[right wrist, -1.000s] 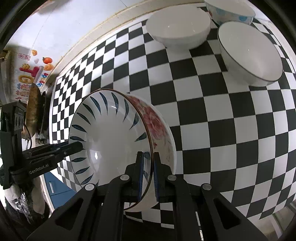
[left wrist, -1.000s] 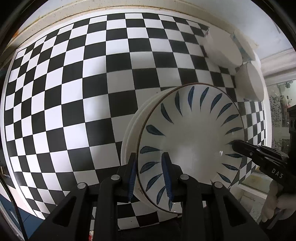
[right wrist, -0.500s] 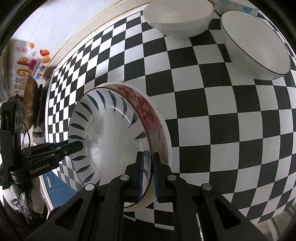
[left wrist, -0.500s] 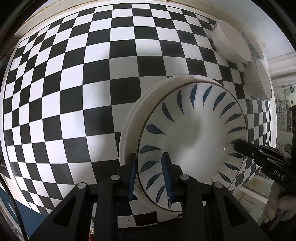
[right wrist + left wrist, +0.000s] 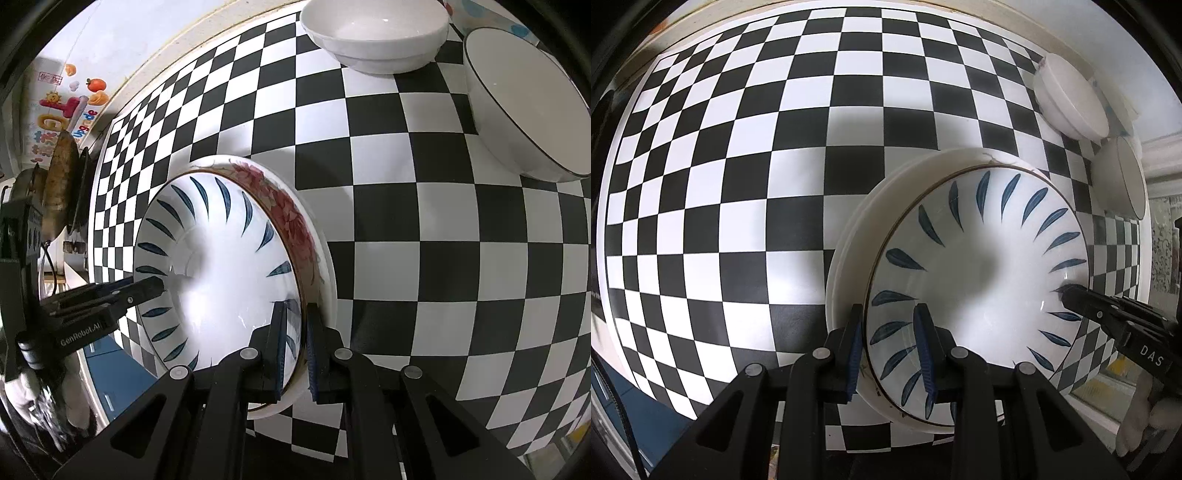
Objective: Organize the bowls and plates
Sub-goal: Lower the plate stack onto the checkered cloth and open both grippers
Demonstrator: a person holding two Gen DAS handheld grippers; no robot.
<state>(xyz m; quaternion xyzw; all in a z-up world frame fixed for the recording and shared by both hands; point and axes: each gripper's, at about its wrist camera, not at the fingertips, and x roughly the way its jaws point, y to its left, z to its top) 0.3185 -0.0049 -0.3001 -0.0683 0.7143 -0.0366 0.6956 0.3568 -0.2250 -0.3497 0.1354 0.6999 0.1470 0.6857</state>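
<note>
Blue-leaf-patterned white ceramic plate: clamped at opposite rims by left gripper and right gripper, now lowered closer to the checkered tabletop, nested atop a red-floral-rimmed plate; stacking judged nearly complete.

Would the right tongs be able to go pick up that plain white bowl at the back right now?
Probably not yet. The right tongs are shut on the stacked plates, shared with the left tongs. The checkered table toward the plain white bowl looks unobstructed.
</note>
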